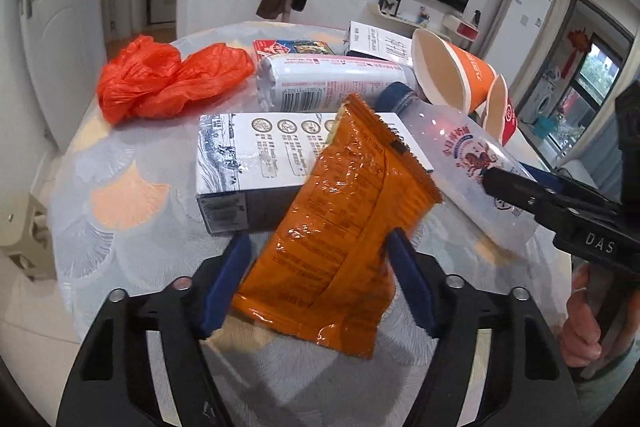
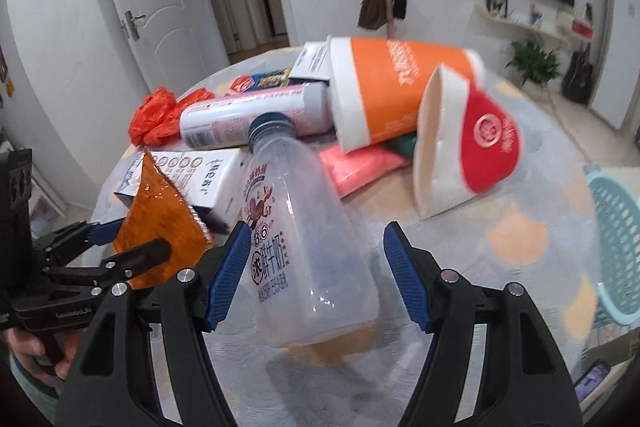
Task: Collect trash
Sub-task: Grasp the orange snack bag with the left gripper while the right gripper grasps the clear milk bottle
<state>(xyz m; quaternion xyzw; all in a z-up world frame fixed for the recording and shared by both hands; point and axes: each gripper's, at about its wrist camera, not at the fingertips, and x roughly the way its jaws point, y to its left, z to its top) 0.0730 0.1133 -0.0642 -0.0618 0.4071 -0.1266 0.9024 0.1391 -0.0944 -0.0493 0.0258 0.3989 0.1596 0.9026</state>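
- Table (image 1: 132, 163), round, under a pale patterned cloth: it carries all the trash listed below.
- Teal basket (image 2: 616, 247), mesh-walled, at 3 o'clock in my right wrist view, at the table's edge, well apart from the pile.
- Orange paper cup (image 2: 404, 87), lying on its side at 12 o'clock of my right claw; a smaller red-and-white cup (image 2: 472, 155) lies just beside it toward 2 o'clock.
- White carton (image 1: 256, 163), lying flat at 11 o'clock of my left claw, its near end partly hidden behind the wrapper.
- Clear plastic bottle (image 2: 304, 247), blue-capped, lying on the cloth with its cap pointing to 12 o'clock, its body between my right claw's fingers.
- White can (image 1: 332, 79), on its side behind the carton, touching the bottle's cap end.
- Orange plastic bag (image 1: 160, 79), crumpled, at 10 o'clock of the pile.
- Orange snack wrapper (image 1: 336, 227), glossy, tilted, raised above the cloth.
- My left claw (image 1: 320, 267): blue pads clamped on the wrapper's lower half.
- My right claw (image 2: 316, 267): pads apart around the bottle; the left pad looks close to or touching it, the right pad stands clear.
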